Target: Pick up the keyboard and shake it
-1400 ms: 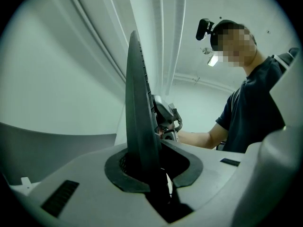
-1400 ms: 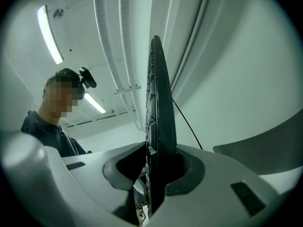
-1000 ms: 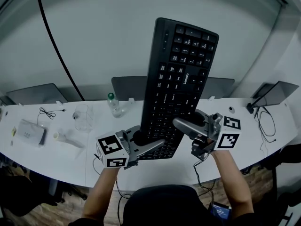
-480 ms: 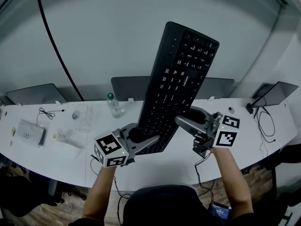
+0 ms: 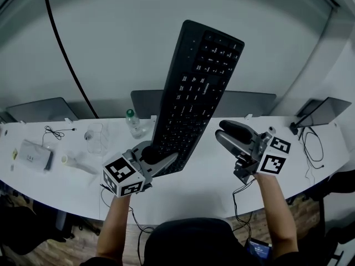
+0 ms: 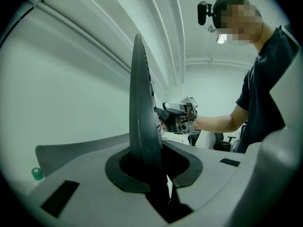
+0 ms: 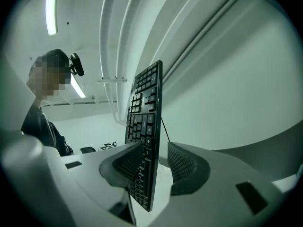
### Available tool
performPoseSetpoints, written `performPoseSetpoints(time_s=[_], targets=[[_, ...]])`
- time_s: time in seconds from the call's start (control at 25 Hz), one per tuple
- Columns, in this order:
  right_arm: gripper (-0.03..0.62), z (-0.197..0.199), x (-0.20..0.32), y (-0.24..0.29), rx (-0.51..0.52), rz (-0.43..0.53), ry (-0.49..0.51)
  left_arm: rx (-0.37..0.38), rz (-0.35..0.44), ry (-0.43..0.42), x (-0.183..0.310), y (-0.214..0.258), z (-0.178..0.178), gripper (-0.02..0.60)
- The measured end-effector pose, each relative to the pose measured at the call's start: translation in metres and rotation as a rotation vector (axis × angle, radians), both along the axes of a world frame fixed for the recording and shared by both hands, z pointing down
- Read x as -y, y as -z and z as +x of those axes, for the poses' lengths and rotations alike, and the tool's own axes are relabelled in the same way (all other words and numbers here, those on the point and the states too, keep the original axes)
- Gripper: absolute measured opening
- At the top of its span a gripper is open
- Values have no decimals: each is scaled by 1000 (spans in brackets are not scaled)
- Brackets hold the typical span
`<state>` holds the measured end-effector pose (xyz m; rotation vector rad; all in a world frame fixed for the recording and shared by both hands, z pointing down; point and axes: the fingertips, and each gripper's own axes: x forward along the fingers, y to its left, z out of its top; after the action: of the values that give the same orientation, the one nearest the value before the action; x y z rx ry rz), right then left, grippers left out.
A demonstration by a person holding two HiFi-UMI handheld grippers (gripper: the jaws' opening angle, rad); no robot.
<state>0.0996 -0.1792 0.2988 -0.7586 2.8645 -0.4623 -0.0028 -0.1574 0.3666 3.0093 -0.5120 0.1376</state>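
Observation:
A black keyboard (image 5: 197, 93) stands on end above the white table (image 5: 194, 190), leaning right at its top. My left gripper (image 5: 158, 158) is shut on its lower end, and in the left gripper view the keyboard (image 6: 142, 126) rises edge-on out of the closed jaws (image 6: 151, 169). My right gripper (image 5: 220, 132) stands open to the right of the keyboard, with table showing between them. Its jaws have just been opening. In the right gripper view the keyboard's edge (image 7: 146, 141) shows in the gap, and the pads (image 7: 182, 167) do not press on it.
A bottle with a green cap (image 5: 133, 123) and a clear cup (image 5: 95, 138) stand behind the left gripper. A small white box (image 5: 34, 155) lies far left. Laptops sit at the left (image 5: 41, 110) and right (image 5: 327, 108) ends. A black cable (image 5: 61, 43) hangs at the back.
My right gripper has opened, let go of the keyboard and drawn off to the right. The left gripper has carried the keyboard to the left and a little down.

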Motion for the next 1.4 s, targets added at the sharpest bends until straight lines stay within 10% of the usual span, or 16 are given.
performPoseSetpoints(time_s=[1.4], targets=[[160, -50, -40, 38, -817, 642, -173, 602, 277, 278, 44, -43, -44, 91]])
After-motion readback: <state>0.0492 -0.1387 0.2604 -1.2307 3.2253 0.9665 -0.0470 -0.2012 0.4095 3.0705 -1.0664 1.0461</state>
